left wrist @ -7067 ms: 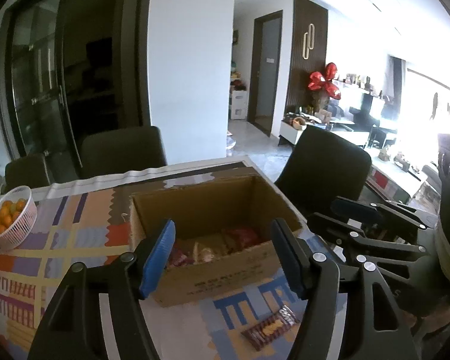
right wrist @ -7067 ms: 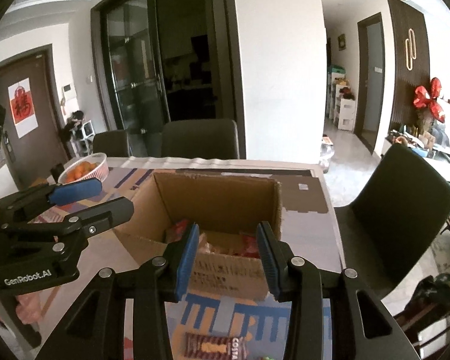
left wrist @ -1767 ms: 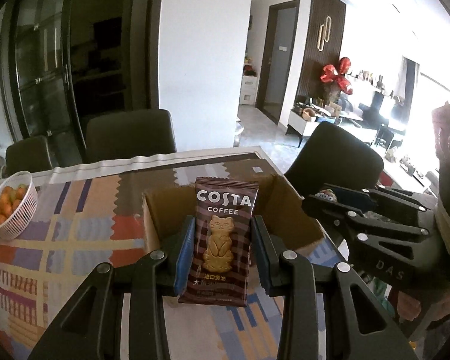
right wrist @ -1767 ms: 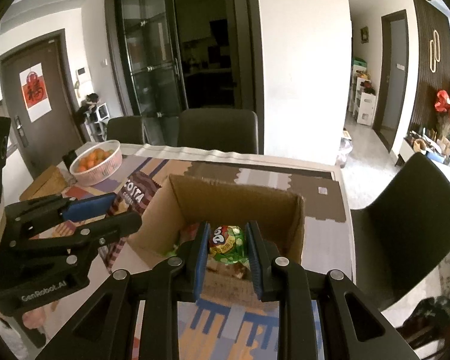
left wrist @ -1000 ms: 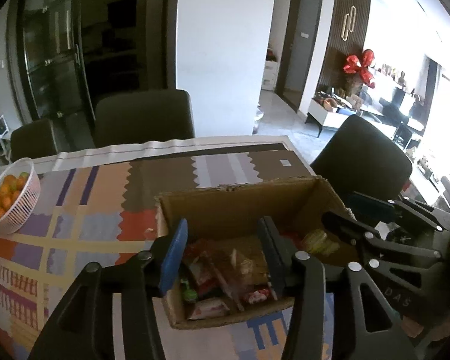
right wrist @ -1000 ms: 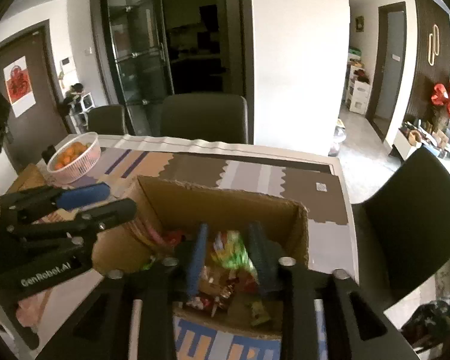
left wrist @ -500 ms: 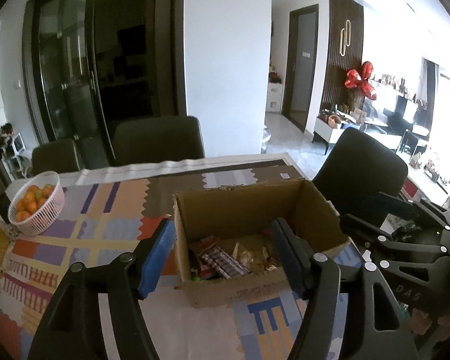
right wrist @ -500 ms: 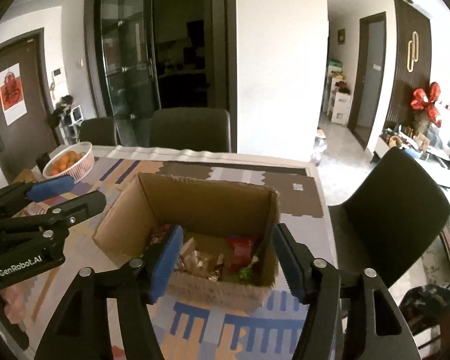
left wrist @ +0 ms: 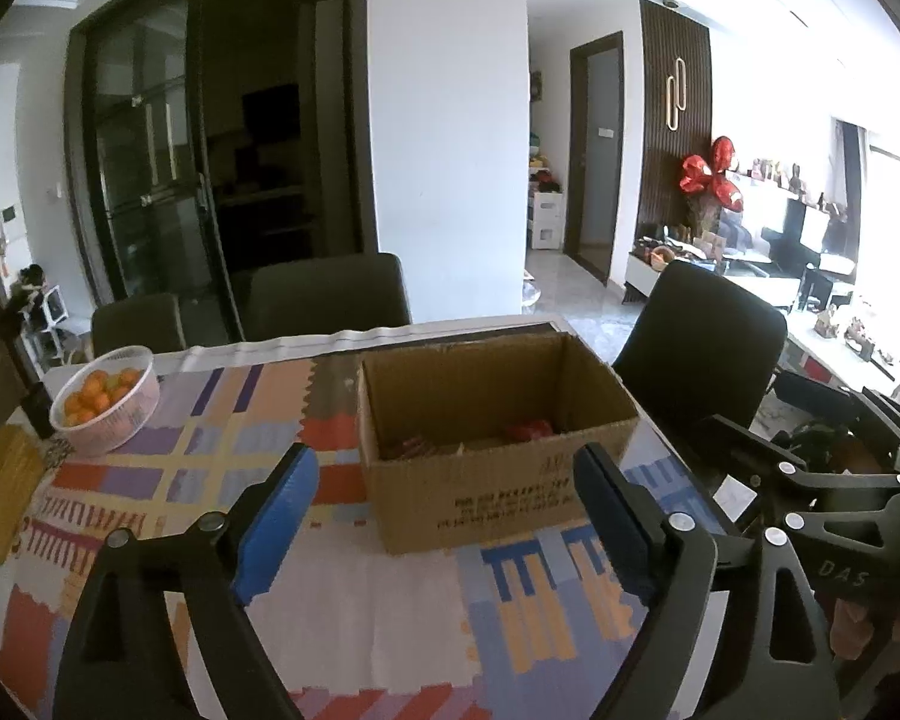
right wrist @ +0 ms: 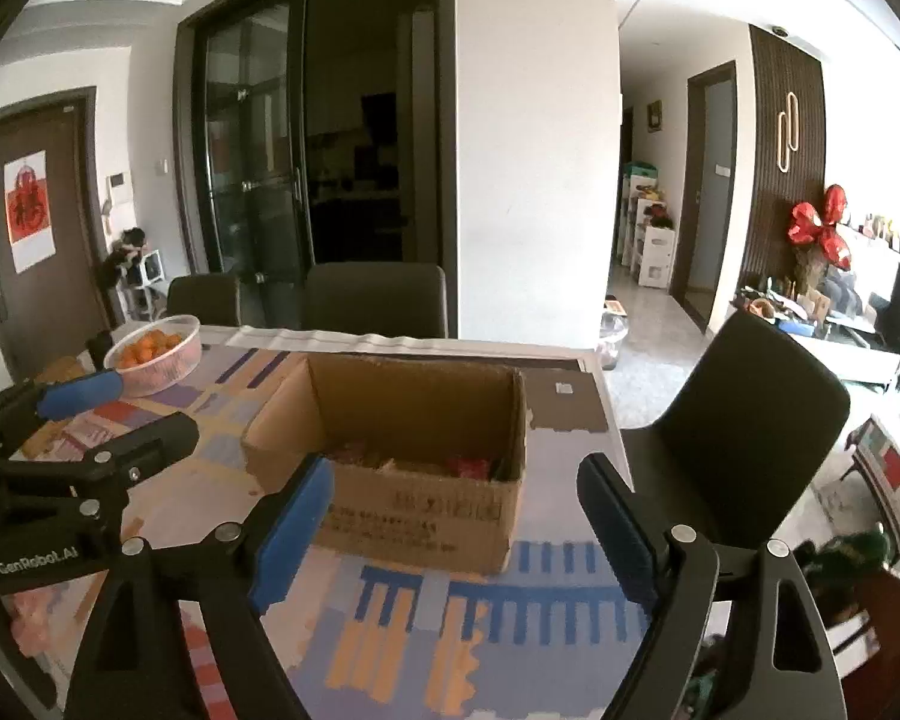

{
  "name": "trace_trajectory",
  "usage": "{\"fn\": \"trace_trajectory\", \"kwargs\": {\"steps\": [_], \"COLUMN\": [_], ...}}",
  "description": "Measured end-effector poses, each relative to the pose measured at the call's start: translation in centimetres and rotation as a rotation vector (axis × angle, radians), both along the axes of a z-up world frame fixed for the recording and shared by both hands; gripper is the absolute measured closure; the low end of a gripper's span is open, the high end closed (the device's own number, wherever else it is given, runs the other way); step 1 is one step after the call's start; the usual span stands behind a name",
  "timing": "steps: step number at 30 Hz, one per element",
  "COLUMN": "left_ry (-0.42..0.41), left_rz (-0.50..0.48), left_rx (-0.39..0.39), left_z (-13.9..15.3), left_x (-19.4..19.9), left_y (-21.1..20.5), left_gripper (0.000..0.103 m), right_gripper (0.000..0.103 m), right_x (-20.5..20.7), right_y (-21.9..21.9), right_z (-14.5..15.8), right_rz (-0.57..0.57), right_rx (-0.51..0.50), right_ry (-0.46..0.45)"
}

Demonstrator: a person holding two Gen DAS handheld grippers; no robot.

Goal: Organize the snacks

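Cardboard box [left wrist: 498,468] of snacks [left wrist: 525,433] on the counter [left wrist: 390,630], at 12 o'clock beyond the left claw [left wrist: 447,516]. Same bearing from the right claw [right wrist: 450,525]. Both claws opening wide, empty (nothing between the pads).

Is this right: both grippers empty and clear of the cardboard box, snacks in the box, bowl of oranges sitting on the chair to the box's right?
Not quite. The bowl of oranges sits on the patterned tablecloth, left of the cardboard box, as the left wrist view shows. The rest holds: left gripper and right gripper are empty, jaws opening, short of the box, with snacks inside.
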State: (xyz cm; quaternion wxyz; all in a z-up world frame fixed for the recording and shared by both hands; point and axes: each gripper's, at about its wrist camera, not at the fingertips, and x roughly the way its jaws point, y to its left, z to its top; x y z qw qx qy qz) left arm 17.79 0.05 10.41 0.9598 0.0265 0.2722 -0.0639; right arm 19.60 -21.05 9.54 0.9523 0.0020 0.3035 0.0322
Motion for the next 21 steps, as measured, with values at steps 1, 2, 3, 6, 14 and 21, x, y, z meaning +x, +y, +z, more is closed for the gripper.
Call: {"fn": "trace_trajectory", "kwargs": {"steps": [1, 2, 3, 6, 14, 21], "left_ry": [-0.002, -0.006, -0.010, -0.021, -0.034, -0.027], "left_rz": [0.002, 0.002, 0.004, 0.008, 0.012, 0.023], "left_rx": [0.000, 0.002, 0.002, -0.005, -0.026, -0.032], "left_z": [0.0, 0.0, -0.1, -0.3, -0.8, -1.2], "left_x": [-0.5, -1.2, -1.7, -3.4, -7.0, -9.0], "left_y": [0.0, 0.0, 0.0, 0.0, 0.0, 0.2], "left_gripper": [0.013, 0.012, 0.011, 0.008, 0.002, 0.000], "right_gripper": [0.018, 0.018, 0.018, 0.016, 0.015, 0.015], "right_x": [-0.6, -1.0, -1.5, -2.8, -6.1, -8.5], "right_y": [0.1, 0.1, 0.0, -0.1, 0.1, 0.5], "right_z": [-0.1, -0.2, -0.3, -0.5, -0.8, -0.8], "right_rz": [0.002, 0.000, -0.002, -0.012, -0.033, -0.030], "right_rx": [0.003, 0.006, 0.011, 0.023, 0.014, -0.004], "right_ry": [0.001, 0.002, 0.002, 0.002, -0.007, -0.013]}}
